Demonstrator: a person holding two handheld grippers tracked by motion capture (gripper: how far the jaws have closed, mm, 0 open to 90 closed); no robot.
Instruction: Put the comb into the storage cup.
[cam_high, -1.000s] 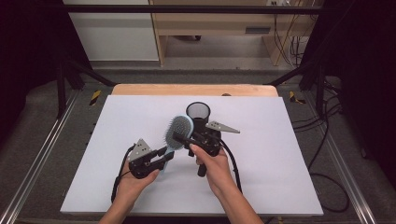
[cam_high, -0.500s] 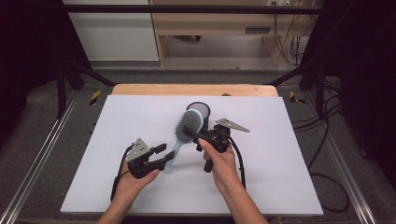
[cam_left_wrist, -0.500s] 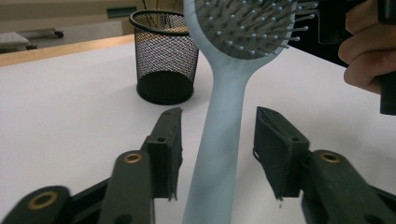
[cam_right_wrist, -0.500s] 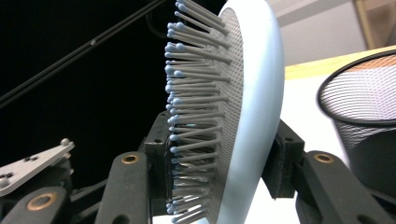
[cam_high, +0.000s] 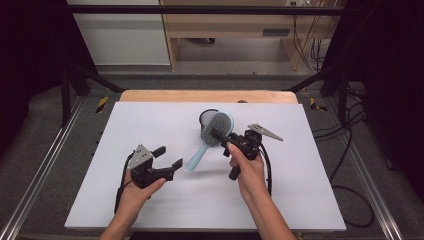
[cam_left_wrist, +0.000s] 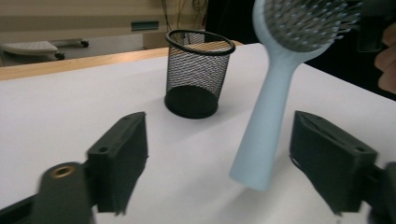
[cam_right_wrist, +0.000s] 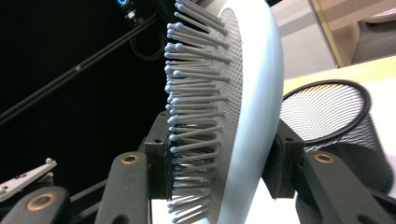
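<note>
The white surface (cam_high: 165, 200) carries a black mesh cup (cam_high: 206, 118) standing upright near its far middle, mouth upward. Above it, a pale blue hairbrush (cam_high: 212, 136) is held clear of the surface; its round bristled head lies just in front of the cup in the high view, partly covering the rim, and its long axis slants from that head down and toward the person's left, ending in the free handle tip. The right tongs (cam_high: 221, 136) are clamped on the brush head, one jaw against the bristle face and the other against the smooth back, as the right gripper view shows with the hairbrush (cam_right_wrist: 243, 116) pinched between them and the mesh cup (cam_right_wrist: 336, 130) just behind. The left tongs (cam_high: 167, 157) have just been opening and stand wide; in the left gripper view the handle (cam_left_wrist: 264, 130) hangs between the two jaws, touching neither pad. The relation that matters: the cup lies beyond the brush head, while the handle points away from it, toward the left tongs. Judged from this, the handle end must swing round over the cup mouth before the brush can go in handle-first; the right hand is the nearer.
</note>
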